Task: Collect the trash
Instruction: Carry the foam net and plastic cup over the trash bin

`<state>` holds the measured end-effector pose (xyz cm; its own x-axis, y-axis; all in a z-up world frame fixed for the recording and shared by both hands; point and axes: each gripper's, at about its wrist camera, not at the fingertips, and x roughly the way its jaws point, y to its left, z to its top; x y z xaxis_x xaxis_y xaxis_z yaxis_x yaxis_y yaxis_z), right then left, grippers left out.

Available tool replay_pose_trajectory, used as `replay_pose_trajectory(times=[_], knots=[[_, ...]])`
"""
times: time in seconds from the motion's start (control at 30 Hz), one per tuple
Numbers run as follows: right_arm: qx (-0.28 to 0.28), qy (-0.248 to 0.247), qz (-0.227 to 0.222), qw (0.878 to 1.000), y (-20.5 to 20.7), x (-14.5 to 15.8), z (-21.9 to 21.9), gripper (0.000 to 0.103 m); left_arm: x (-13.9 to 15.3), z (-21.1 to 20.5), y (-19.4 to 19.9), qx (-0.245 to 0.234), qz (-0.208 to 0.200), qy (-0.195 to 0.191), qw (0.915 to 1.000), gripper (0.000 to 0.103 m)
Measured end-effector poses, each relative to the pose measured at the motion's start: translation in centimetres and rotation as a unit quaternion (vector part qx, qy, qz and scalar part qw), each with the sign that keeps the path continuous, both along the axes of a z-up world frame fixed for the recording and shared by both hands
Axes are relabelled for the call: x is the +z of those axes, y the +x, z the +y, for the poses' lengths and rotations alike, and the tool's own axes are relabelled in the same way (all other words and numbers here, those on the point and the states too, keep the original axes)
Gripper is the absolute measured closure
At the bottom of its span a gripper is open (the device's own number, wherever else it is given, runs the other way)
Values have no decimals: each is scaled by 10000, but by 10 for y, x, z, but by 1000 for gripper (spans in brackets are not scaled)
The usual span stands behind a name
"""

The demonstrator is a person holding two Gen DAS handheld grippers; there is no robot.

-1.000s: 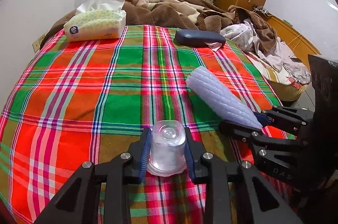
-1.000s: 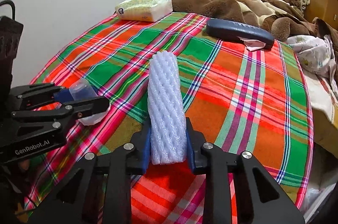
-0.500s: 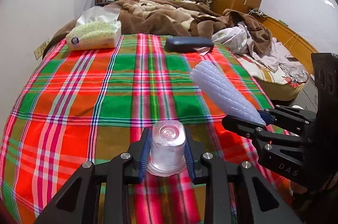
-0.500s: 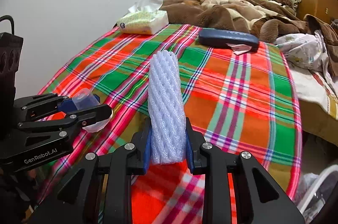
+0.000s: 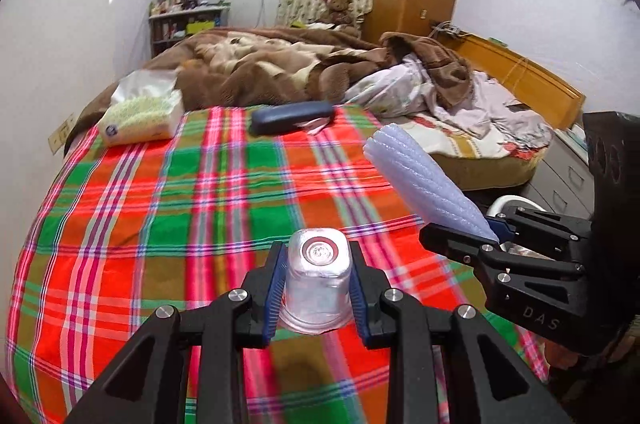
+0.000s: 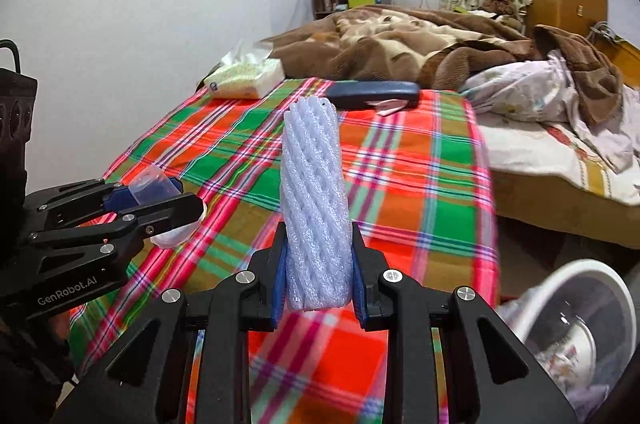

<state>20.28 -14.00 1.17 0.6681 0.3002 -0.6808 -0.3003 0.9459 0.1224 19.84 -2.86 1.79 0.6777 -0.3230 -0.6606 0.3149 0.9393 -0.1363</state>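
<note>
The left gripper (image 5: 316, 288) fingers clamp a small clear plastic cup (image 5: 317, 280), upside down; at its three o'clock, the right gripper (image 6: 318, 276) fingers pinch a white foam-net sleeve (image 6: 314, 208) above the plaid-covered bed (image 5: 160, 208).

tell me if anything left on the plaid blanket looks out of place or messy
A crumpled white scrap sticks out from under the dark blue case at the far edge of the plaid blanket; it looks like leftover litter. The tissue pack sits tidy.

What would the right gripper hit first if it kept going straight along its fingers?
Probably the plaid blanket: the right gripper, shut on the foam net sleeve, points down at bare cloth, short of the dark case. Depth is uncertain.
</note>
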Motion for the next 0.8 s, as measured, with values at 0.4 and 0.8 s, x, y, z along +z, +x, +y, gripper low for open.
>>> replay_pose_trajectory(times=[0.4,0.8], knots=[[-603,8,-352,9976,-42,21,-57,76,27,-66,-34,-644,-345,-18,9973,73],[-1537,-101,-332,9875,-71,18,-122,76,27,-145,-50,-1389,-336,-43,9897,73]])
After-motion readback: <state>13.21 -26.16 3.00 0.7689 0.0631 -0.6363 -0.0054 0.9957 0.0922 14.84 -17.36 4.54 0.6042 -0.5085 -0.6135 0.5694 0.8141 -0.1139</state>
